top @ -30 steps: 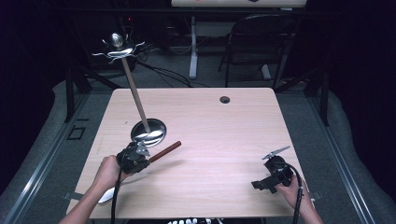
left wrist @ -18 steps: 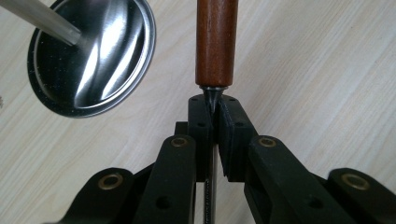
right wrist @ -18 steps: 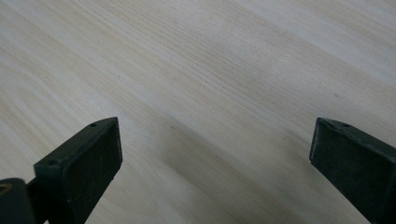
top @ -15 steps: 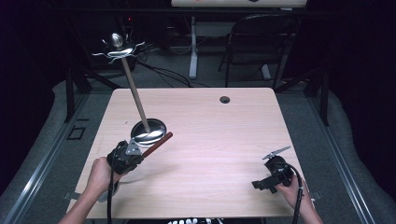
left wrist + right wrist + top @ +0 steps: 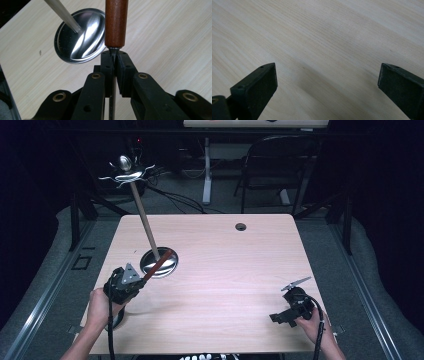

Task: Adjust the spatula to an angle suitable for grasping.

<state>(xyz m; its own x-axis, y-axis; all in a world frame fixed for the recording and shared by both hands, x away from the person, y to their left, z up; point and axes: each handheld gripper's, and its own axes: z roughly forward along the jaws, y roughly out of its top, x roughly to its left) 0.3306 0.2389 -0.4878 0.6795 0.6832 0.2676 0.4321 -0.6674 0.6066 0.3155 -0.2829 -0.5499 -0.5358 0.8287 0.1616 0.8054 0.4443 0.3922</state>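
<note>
Left gripper [image 5: 113,58] clenched on metal neck of utensil [image 5: 115,22], handle ahead of fingertips, beside stand base [image 5: 80,37]; likely hanging step; right gripper [image 5: 325,82] released, idle

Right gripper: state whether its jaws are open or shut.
Open. In the right gripper view, the right gripper has its jaws spread wide apart over bare table, nothing between them.

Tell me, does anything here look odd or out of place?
Nothing looks spilled or broken. The left tongs pinch a utensil by its thin metal shank, below the wooden handle, whose tip overlaps the stand's shiny base.
</note>
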